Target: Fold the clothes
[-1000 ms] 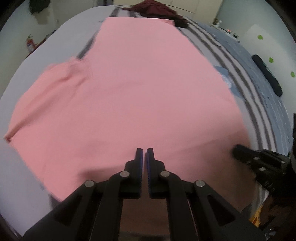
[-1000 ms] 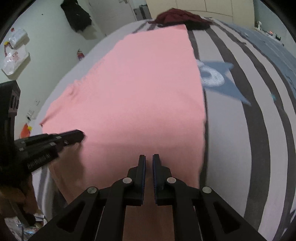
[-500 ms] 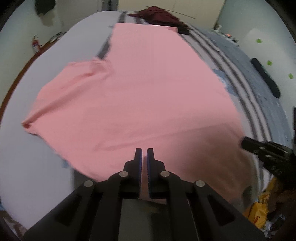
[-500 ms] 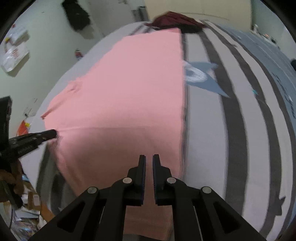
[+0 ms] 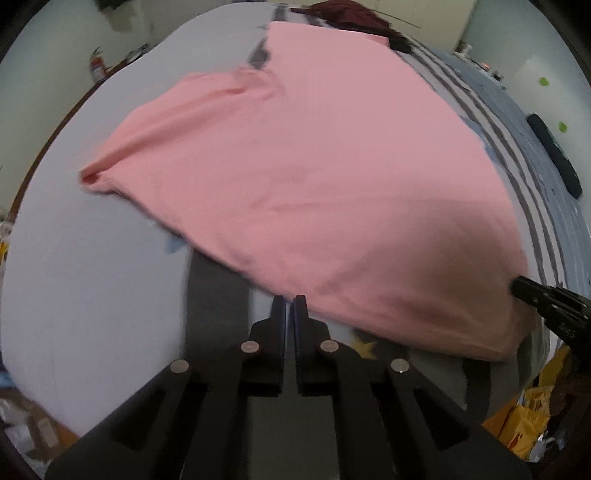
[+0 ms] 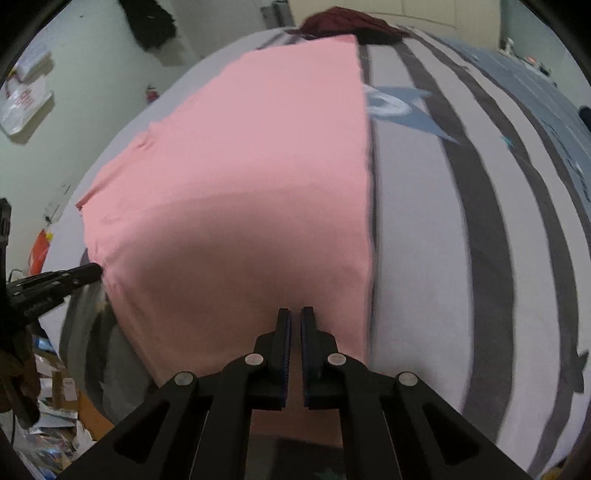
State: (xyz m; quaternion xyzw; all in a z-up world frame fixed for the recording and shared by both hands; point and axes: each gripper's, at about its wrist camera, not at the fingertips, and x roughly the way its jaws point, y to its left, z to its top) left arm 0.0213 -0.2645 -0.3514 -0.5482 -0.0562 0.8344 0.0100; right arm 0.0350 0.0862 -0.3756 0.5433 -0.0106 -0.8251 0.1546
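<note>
Striped grey-and-white bedding (image 6: 424,229) carries a flat pink cotton T-shirt (image 5: 314,177). Both the left gripper (image 5: 290,301) and right gripper (image 6: 295,314) seemingly pinch its near hem, jaws pressed together, probably tensioning it for folding.

Bare striped bed (image 6: 424,229) right of pink shirt (image 6: 258,166): room to pass. Dark red clothes pile (image 6: 343,22) blocks far end.

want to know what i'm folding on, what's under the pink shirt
The pink shirt lies on a bed cover with dark stripes and blue star prints, visible around its edges. Whatever sits directly beneath the shirt's middle is covered.
</note>
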